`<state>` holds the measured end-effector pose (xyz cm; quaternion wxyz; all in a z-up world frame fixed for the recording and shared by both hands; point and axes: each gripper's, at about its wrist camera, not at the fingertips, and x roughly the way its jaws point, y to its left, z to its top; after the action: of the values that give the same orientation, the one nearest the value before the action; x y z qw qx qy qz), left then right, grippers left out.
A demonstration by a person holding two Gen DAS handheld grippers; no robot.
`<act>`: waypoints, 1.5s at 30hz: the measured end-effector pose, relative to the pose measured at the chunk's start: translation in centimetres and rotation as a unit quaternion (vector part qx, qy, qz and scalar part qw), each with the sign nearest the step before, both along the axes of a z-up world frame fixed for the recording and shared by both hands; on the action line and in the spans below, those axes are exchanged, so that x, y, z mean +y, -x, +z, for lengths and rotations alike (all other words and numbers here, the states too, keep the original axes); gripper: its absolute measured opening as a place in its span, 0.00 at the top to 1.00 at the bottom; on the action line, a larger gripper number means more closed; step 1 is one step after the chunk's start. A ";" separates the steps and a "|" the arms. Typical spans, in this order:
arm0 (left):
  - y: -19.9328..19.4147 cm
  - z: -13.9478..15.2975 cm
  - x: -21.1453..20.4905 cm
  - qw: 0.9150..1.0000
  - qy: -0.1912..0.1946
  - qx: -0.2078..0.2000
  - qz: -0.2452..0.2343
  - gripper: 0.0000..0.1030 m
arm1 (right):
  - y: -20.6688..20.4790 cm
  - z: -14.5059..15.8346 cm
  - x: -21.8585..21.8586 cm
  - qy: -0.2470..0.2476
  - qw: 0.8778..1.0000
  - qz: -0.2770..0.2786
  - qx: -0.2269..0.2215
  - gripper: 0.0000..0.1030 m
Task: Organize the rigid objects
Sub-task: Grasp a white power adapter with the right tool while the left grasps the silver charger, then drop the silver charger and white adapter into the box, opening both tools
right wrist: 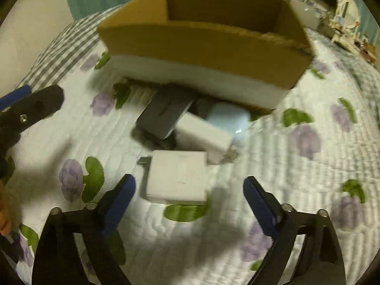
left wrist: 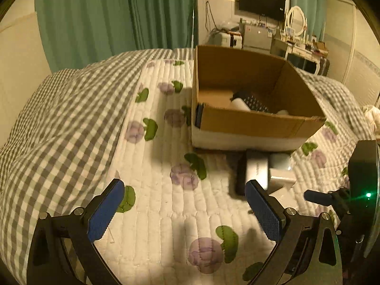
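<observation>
The step in hand looks like the pickup: the right tongs [right wrist: 189, 190], spread wide and empty, frame the white adapter [right wrist: 177, 177] on the bed [right wrist: 296, 178], the cardboard box [right wrist: 206, 45] at twelve o'clock. Next they must settle around it and close; the left tongs [left wrist: 184, 199], equally wide, hold nothing.

black tongs [left wrist: 184, 211], blue ribbed pads [left wrist: 105, 210], silver screws, green indicator light

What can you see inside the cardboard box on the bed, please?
Inside the cardboard box, a dark remote-like object and white items show. The front wall hides the rest of the floor.
</observation>
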<state>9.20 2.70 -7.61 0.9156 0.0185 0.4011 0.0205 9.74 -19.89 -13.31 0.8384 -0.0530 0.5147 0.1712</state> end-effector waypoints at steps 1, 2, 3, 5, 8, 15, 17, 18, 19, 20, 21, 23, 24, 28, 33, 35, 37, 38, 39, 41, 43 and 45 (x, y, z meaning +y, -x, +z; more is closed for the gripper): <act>-0.1 -0.3 0.0 1.000 -0.003 0.003 0.001 0.00 | -0.1 -0.3 0.2 -0.002 1.000 0.005 0.005 0.24; -0.1 -0.4 -0.1 1.000 -0.003 0.005 0.002 0.00 | -0.2 -0.7 0.5 0.000 1.000 0.013 0.012 0.29; -0.2 -0.6 -0.1 1.000 -0.004 0.006 0.003 0.00 | -0.3 -1.0 0.6 0.002 1.000 0.017 0.015 0.43; -0.2 -0.7 -0.3 1.000 -0.004 0.007 0.001 0.00 | -0.3 -1.2 0.7 0.006 1.000 0.023 0.017 0.50; -0.3 -0.8 -0.7 1.000 -0.005 0.008 -0.004 0.00 | 0.2 -0.7 0.4 0.004 1.000 0.020 0.006 0.51; -1.2 -2.5 -4.1 0.999 -0.019 0.025 -0.042 0.00 | 1.4 4.0 -4.0 -0.009 0.998 -0.015 -0.053 0.51; -1.7 -3.3 -5.0 0.998 -0.021 0.033 -0.050 0.00 | 1.0 4.8 -5.5 -0.006 0.998 -0.032 -0.063 0.51; -2.2 -3.8 -5.6 0.997 -0.028 0.041 -0.056 0.02 | 0.8 5.1 -6.1 -0.005 0.997 -0.038 -0.066 0.51; -2.5 -4.2 -6.0 0.997 -0.033 0.046 -0.061 0.04 | 0.5 5.3 -6.9 -0.006 0.997 -0.049 -0.067 0.51; -2.7 -4.5 -6.4 0.996 -0.036 0.050 -0.067 0.05 | 0.3 5.3 -7.7 -0.011 0.996 -0.058 -0.066 0.51; -3.1 -5.0 -7.0 0.995 -0.037 0.053 -0.074 0.08 | 0.0 5.4 -8.3 -0.018 0.996 -0.065 -0.064 0.51; -3.8 -5.6 -7.6 0.994 -0.035 0.064 -0.079 0.16 | -0.3 5.1 -9.2 -0.031 0.995 -0.076 -0.058 0.51; -4.3 -6.0 -7.9 0.994 -0.027 0.071 -0.083 0.19 | -0.6 5.0 -9.5 -0.034 0.995 -0.079 -0.054 0.51; -5.4 -7.1 -8.5 0.992 -0.022 0.088 -0.089 0.36 | -0.3 5.2 -9.6 -0.048 0.995 -0.075 -0.051 0.51; -5.7 -6.9 -9.0 0.990 -0.008 0.090 -0.105 0.58 | 0.1 5.1 -9.2 -0.053 0.995 -0.065 -0.052 0.51; -6.2 -7.1 -9.5 0.990 -0.017 0.092 -0.106 0.58 | 0.0 4.9 -9.2 -0.053 0.995 -0.067 -0.050 0.51; -6.9 -7.3 -9.5 0.990 -0.014 0.095 -0.101 0.58 | -0.1 4.7 -9.4 -0.053 0.995 -0.070 -0.047 0.51; -7.2 -7.5 -9.4 0.990 -0.010 0.096 -0.100 0.58 | -0.1 4.6 -9.5 -0.053 0.995 -0.071 -0.046 0.51; -7.4 -7.6 -9.4 0.990 -0.006 0.098 -0.098 0.58 | -0.2 4.5 -9.6 -0.053 0.995 -0.072 -0.044 0.51; -7.4 -7.4 -9.3 0.990 -0.008 0.097 -0.098 0.59 | -0.2 4.4 -9.6 -0.052 0.995 -0.073 -0.043 0.51; -6.9 -7.1 -9.5 0.990 -0.009 0.094 -0.103 0.59 | -0.2 4.3 -9.6 -0.049 0.995 -0.073 -0.044 0.51; -5.9 -6.5 -9.7 0.990 -0.003 0.093 -0.103 0.59 | -0.2 4.3 -9.6 -0.046 0.995 -0.073 -0.046 0.51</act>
<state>15.07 -6.97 -14.11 0.8717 0.0640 0.4801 -0.0742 9.99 -29.44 -8.99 0.8729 0.0159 0.4698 0.1306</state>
